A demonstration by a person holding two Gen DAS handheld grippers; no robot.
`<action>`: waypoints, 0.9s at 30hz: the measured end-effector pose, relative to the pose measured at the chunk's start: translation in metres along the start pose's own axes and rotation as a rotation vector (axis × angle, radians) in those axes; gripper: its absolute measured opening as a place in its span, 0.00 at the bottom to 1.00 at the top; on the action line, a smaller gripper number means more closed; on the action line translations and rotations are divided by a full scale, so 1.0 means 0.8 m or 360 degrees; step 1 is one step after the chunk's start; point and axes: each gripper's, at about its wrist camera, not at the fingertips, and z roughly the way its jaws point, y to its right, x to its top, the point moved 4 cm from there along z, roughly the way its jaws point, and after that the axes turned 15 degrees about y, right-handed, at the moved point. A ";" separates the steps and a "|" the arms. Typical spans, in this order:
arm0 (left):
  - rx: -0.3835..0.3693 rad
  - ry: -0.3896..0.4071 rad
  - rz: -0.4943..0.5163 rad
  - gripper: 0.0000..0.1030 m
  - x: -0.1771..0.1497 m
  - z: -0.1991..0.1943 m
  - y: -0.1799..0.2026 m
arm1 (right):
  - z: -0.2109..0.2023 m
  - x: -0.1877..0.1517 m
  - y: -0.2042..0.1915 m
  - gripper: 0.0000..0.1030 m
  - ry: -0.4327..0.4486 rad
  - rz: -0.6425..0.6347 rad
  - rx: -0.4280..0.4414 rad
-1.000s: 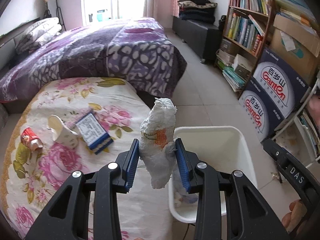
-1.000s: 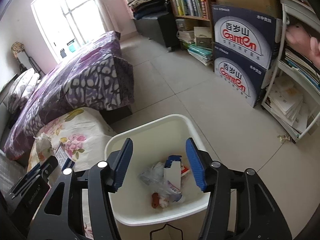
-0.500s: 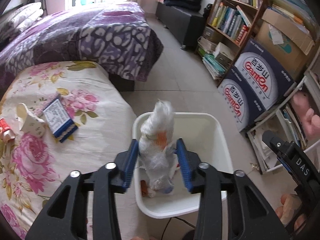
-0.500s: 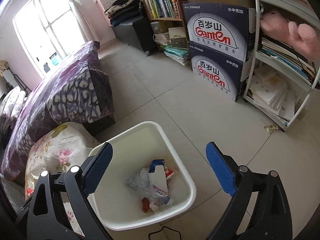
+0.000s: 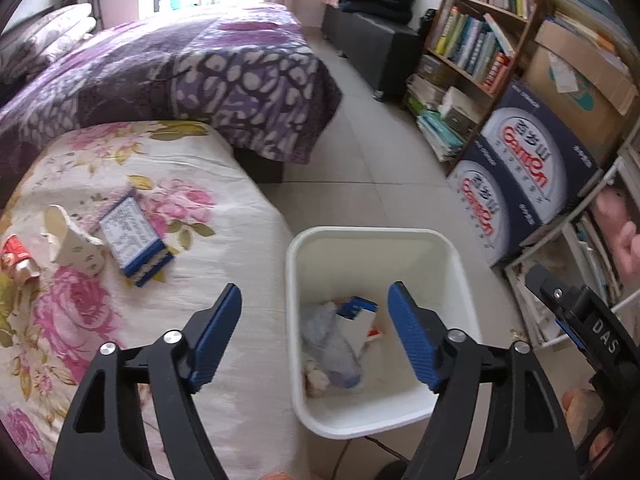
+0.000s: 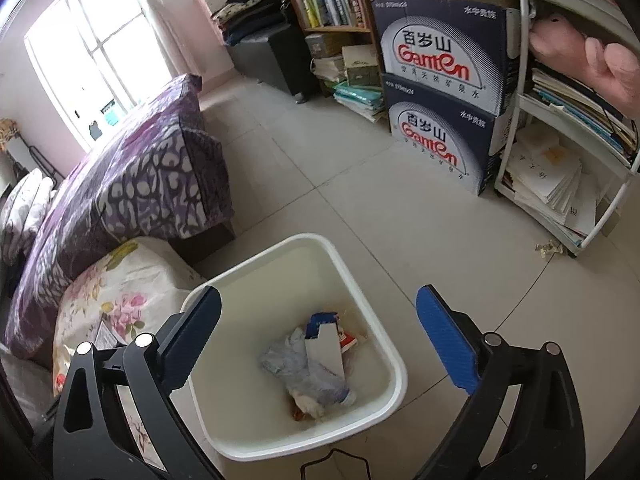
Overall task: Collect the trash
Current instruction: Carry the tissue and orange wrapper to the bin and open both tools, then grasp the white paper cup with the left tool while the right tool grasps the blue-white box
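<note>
A white bin (image 5: 456, 264) stands on the floor beside the floral bed; it also shows in the right wrist view (image 6: 360, 300). Inside lie a crumpled plastic bag (image 5: 332, 344), a white and blue carton (image 5: 358, 320) and a white wad (image 5: 316, 376). My left gripper (image 5: 316, 332) is open and empty above the bin's left side. My right gripper (image 6: 318, 340) is open wide and empty above the bin. On the bed lie a blue and white packet (image 5: 134, 242), a torn paper cup (image 5: 70, 240) and a crushed red can (image 5: 18, 260).
A purple bed (image 5: 180, 76) lies behind the floral bed (image 5: 120, 320). Two Ganten water boxes (image 5: 516, 184) are stacked by a bookshelf (image 5: 472, 36) at the right. A white rack with papers (image 6: 568, 168) stands at the far right. A small scrap (image 6: 550, 248) lies on the floor.
My left gripper carried the white wad from above the bed to over the bin, then opened and dropped it in. My right gripper opened wider above the bin.
</note>
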 end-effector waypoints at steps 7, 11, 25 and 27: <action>0.0210 -0.0029 -0.0019 0.80 0.001 0.013 -0.054 | 0.013 -0.018 -0.028 0.92 -0.0092 -0.0050 0.0042; 0.0331 -0.0052 -0.0094 0.81 0.004 0.020 -0.098 | 0.020 -0.029 -0.051 0.92 -0.0128 -0.0106 0.0070; 0.0746 -0.0041 -0.0359 0.84 0.028 0.051 -0.250 | 0.046 -0.068 -0.133 0.93 -0.0201 -0.0305 0.0152; 0.0752 -0.0041 -0.0379 0.84 0.029 0.058 -0.262 | 0.050 -0.073 -0.150 0.93 -0.0194 -0.0361 0.0177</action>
